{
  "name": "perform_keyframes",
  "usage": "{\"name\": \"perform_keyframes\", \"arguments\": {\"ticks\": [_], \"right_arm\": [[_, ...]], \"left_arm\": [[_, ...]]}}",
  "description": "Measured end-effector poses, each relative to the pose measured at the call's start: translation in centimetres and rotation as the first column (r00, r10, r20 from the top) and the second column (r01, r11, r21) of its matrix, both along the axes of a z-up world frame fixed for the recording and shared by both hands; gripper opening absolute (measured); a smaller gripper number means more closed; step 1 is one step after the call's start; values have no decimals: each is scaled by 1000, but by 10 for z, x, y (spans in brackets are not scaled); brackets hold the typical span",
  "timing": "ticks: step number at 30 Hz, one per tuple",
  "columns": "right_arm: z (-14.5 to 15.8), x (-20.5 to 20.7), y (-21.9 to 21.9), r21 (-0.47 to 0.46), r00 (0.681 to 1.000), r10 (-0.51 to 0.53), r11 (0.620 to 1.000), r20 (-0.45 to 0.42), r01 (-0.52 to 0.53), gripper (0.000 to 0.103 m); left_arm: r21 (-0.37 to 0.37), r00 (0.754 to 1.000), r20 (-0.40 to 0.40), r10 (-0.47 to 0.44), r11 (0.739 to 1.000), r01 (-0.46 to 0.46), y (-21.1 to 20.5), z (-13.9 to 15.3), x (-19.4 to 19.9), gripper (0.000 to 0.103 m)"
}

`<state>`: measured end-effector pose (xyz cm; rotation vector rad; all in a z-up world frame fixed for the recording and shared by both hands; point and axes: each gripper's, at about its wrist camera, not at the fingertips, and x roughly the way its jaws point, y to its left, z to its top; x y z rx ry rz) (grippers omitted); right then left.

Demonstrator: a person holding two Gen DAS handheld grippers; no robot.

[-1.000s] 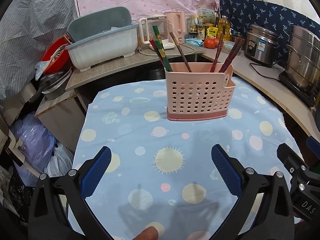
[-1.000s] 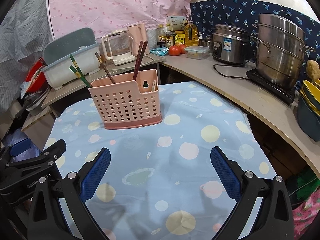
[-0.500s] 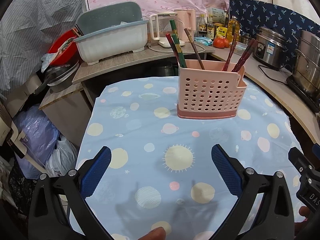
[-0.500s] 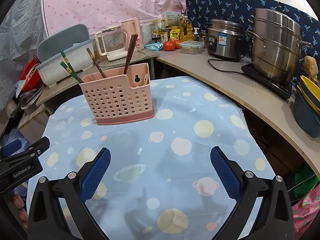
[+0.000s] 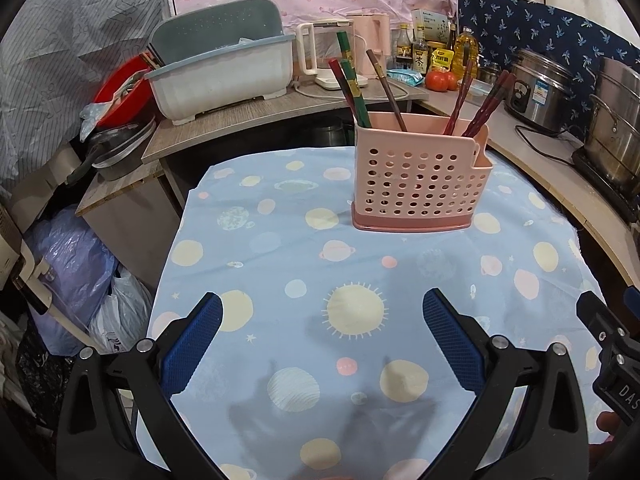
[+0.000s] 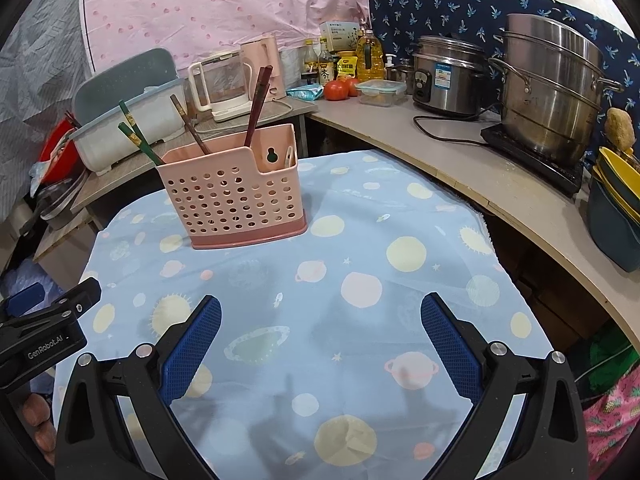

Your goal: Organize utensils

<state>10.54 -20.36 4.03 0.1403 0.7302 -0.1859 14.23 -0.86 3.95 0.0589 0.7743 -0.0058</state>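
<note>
My left hand-held gripper [image 5: 322, 330] and right hand-held gripper [image 6: 321, 330] both hang wide and empty over the worktop [image 5: 256, 264]; at twelve o'clock, well apart, stands the pink caddy [image 5: 420, 176], light perforated plastic, likely to tip or slide; the chopsticks [image 5: 352, 80] in it lean out, thin, stiff, probably slippery; I would pinch one near its upper shaft.

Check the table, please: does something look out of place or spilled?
Nothing stands out. The pink perforated plastic utensil holder stands upright on the blue planet-print tablecloth, the chopsticks lean inside it, and nothing is spilled.
</note>
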Motion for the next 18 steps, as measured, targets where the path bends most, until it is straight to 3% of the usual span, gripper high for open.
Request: {"name": "perform_keyframes", "arguments": {"ticks": [18], "right_arm": [[0,-1,0,-1,1000,1,1000,1,-1,96]], "left_arm": [[14,1000,3,10,1000,-10,0,-2,-1,96]]}}
